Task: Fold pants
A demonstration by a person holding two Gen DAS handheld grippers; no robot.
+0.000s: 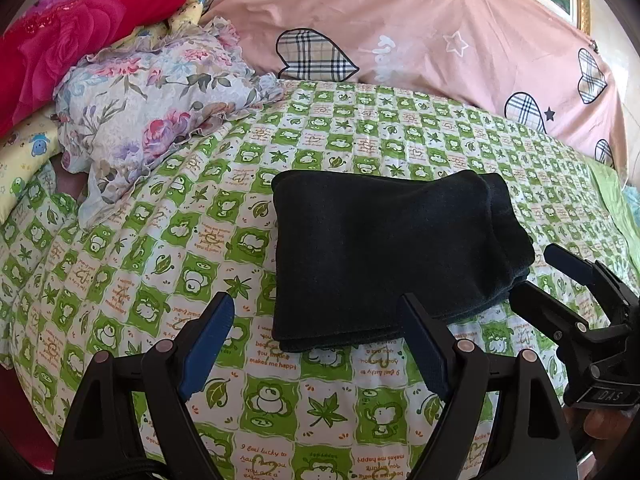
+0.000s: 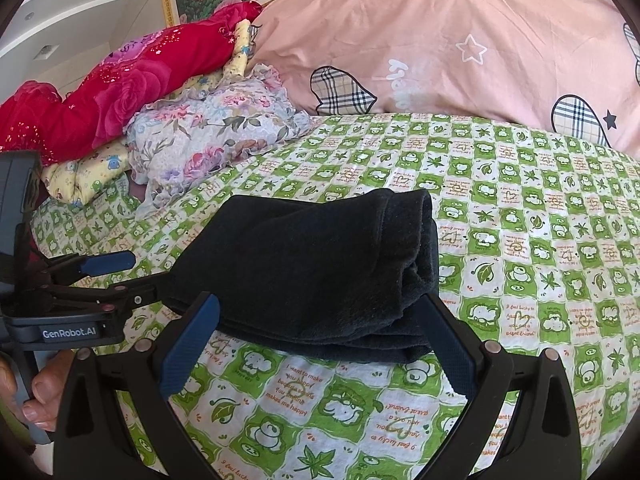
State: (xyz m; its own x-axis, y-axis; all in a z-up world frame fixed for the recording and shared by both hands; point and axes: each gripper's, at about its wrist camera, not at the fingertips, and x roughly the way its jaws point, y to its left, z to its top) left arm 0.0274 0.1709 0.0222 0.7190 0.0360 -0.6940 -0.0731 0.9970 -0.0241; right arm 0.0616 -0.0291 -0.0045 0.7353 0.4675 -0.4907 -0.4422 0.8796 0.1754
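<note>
The dark pants (image 1: 384, 248) lie folded into a thick, compact rectangle on the green-checked bed sheet (image 1: 160, 240). My left gripper (image 1: 316, 308) is open at the bundle's near edge, its blue-padded fingers apart and holding nothing. In the right wrist view the pants (image 2: 320, 256) show stacked folds at their right end. My right gripper (image 2: 322, 304) is open too, its fingers straddling the near edge of the bundle. Each view shows the other gripper at the side: the right gripper (image 1: 540, 276) by the pants' right edge, the left gripper (image 2: 132, 276) by the left edge.
A pink duvet with plaid hearts (image 1: 400, 20) is piled at the back of the bed. A floral pillow (image 1: 152, 112), a red rose blanket (image 1: 60, 40) and yellow bedding are stacked at the back left. A hand (image 2: 44, 392) holds the left gripper's handle.
</note>
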